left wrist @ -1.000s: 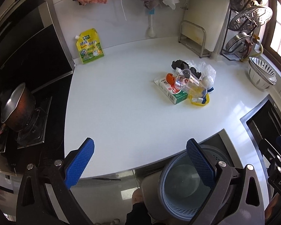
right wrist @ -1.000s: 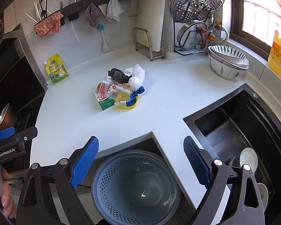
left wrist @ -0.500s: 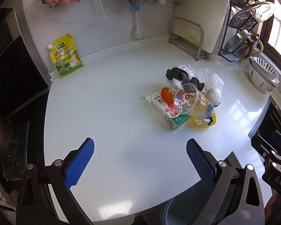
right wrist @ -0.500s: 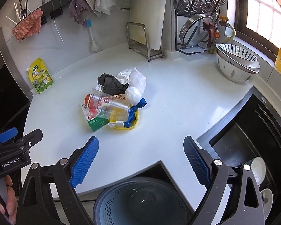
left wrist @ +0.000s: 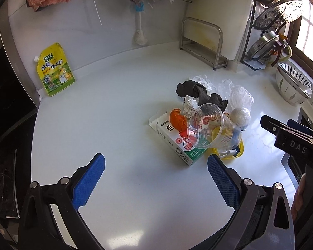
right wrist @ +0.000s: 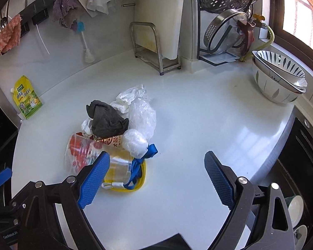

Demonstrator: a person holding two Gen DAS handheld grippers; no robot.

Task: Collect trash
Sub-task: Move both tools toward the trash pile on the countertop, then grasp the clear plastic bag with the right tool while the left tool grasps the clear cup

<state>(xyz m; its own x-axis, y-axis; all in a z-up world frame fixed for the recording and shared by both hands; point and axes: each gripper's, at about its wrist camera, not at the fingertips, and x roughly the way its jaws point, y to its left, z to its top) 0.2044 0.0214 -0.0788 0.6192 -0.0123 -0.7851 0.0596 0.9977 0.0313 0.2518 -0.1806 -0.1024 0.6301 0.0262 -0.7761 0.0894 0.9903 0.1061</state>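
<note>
While both grippers (left wrist: 155,167) (right wrist: 157,165) gape empty, ribbed clear cup (left wrist: 210,128), crumpled grey cloth (right wrist: 107,119), glossy white counter (left wrist: 114,114).

White countertop (left wrist: 114,125); on it a dark grey cloth (right wrist: 106,118), clear plastic cup (left wrist: 210,129) printed with red, orange scrap (left wrist: 177,120), white-and-green carton (left wrist: 177,143) with a barcode, yellow ring (right wrist: 141,177), blue ribbon (right wrist: 139,164), translucent white bags (right wrist: 141,112). Yellow-green pouch (left wrist: 54,70) with cartoon print. White bowls (right wrist: 279,77) with dark leaf strokes; both grippers' pads (left wrist: 89,181) blue, dimpled, on black frames.
</note>
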